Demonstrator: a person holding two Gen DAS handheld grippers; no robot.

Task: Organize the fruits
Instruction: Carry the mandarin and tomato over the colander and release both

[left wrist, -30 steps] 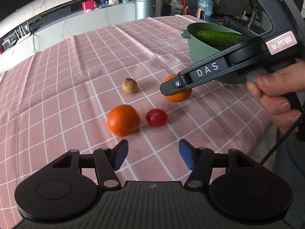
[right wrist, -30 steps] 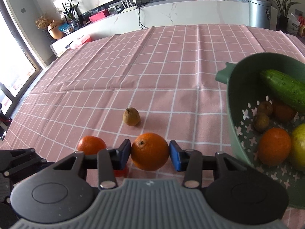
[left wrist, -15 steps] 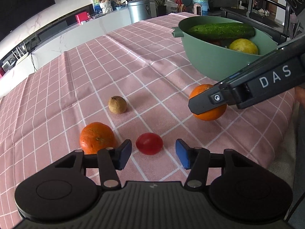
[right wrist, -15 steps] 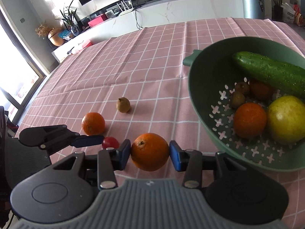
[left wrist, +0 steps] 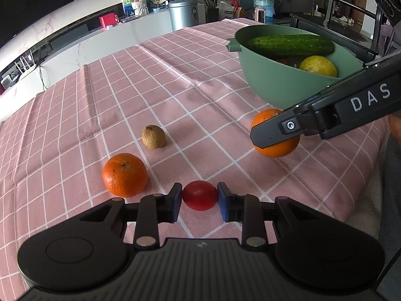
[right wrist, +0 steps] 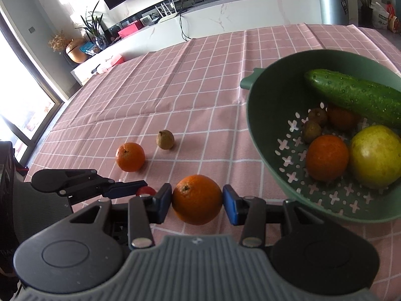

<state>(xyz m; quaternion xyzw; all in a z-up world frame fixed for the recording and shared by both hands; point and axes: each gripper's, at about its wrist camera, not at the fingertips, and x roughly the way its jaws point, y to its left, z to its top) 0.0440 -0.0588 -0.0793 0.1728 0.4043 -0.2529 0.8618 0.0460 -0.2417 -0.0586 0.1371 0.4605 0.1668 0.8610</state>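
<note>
Since a second ago the left gripper has dropped low and closed its pads onto the red tomato on the tablecloth, while the right gripper, level, stays clamped on the orange at eight o'clock of the green colander.

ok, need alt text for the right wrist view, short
The right gripper holds an orange between its blue pads, just left of a green colander holding a cucumber, an orange and other fruit. Further left on the pink checked tablecloth lie a smaller orange and a small brown fruit, with the left gripper at a red tomato.
</note>
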